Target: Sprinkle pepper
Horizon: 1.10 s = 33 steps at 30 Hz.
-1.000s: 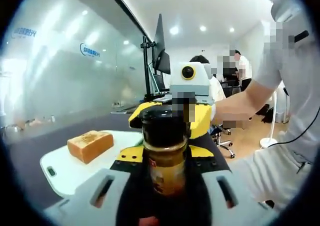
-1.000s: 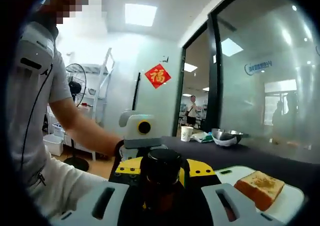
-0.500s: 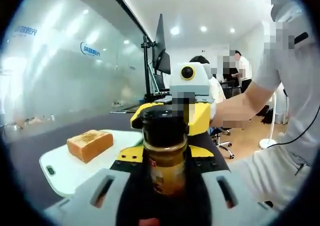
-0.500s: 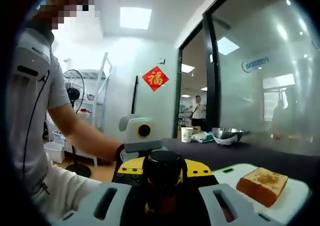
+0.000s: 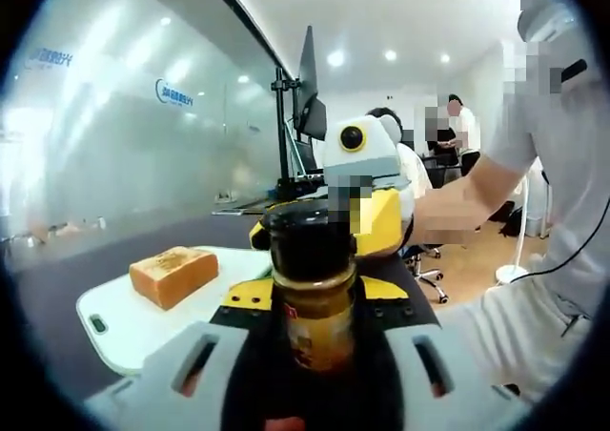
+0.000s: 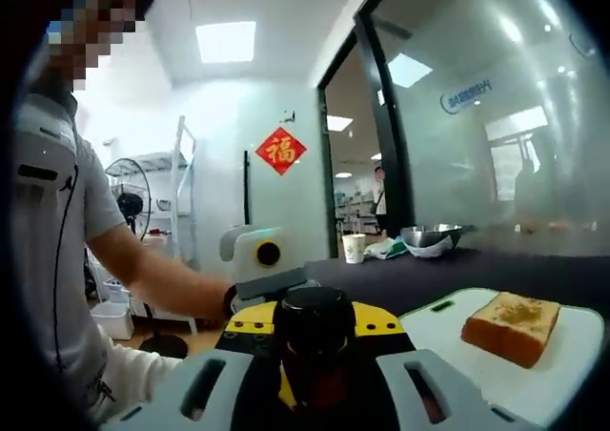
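Both tongs clamp pepper jar [image 5: 313, 288] — toast [image 5: 172, 275] apart.

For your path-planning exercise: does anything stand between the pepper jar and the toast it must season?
Nothing visible does. The jar is held up between the hand-held grippers, and the toast lies bare on the white board beside it, with open air between. The jar's black lid looks closed, though.

White board [image 5: 143, 331] on dark table [image 5: 57, 288]
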### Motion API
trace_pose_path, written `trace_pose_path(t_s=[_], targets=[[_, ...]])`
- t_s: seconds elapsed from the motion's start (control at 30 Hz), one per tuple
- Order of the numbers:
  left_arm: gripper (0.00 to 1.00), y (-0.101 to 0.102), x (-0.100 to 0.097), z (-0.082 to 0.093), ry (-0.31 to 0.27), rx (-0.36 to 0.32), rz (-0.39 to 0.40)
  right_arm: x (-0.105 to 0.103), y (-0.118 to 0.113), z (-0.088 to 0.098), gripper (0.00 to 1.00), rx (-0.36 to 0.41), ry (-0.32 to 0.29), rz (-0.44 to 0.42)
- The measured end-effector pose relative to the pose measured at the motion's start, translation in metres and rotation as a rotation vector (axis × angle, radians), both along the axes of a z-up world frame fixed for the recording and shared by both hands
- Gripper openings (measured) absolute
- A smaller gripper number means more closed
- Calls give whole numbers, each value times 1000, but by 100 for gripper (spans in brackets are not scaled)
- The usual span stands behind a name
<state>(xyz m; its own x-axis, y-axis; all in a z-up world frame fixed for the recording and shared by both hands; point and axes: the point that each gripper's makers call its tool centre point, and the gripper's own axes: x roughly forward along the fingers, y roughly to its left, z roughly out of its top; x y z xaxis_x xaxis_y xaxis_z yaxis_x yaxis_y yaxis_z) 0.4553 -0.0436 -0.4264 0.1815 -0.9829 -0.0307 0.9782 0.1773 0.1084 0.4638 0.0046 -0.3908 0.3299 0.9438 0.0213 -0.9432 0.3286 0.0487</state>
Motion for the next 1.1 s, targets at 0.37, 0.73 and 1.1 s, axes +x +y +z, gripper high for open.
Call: trace_pose_path(t_s=[0.37, 0.73, 1.1], targets=[[20, -1, -3, 1, -13, 5, -1, 7, -2, 3, 23, 90, 193, 15], [20, 0, -3, 1, -21, 5, -4, 6, 4, 6, 26, 92, 380, -17], [20, -2, -3, 1, -30, 7, 1, 24, -4, 6, 29, 236, 821, 11]])
